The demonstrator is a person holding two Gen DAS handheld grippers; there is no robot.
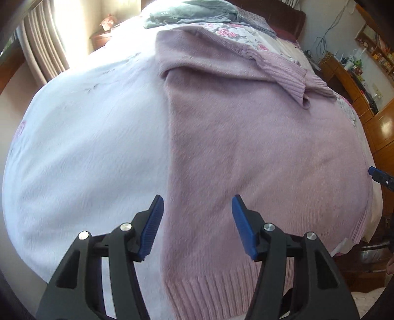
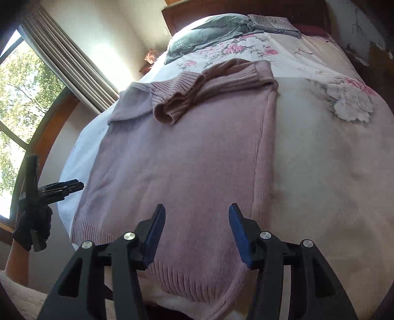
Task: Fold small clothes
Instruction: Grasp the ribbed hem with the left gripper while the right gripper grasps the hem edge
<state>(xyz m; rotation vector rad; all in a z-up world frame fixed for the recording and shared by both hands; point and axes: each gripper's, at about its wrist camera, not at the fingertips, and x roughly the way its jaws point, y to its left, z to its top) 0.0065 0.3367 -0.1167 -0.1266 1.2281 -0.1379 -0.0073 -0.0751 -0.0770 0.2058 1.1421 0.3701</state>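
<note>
A mauve knitted sweater (image 1: 258, 152) lies flat on the bed, ribbed hem toward me, sleeves folded across its upper part (image 1: 290, 73). My left gripper (image 1: 197, 204) hovers open over the sweater's left edge near the hem, nothing between its blue pads. In the right wrist view the same sweater (image 2: 187, 160) fills the middle, with a bunched ribbed sleeve cuff (image 2: 177, 98) on top. My right gripper (image 2: 195, 214) is open above the hem's right part. The left gripper (image 2: 61, 188) shows at the far left; the right gripper's blue tip (image 1: 376, 173) shows at the right edge.
The bed has a white floral bedspread (image 2: 320, 137). A grey garment (image 2: 209, 32) and a folded patterned cloth (image 2: 270, 23) lie near the headboard. A curtained window (image 2: 22, 98) is on the left, wooden shelves (image 1: 364, 81) on the right.
</note>
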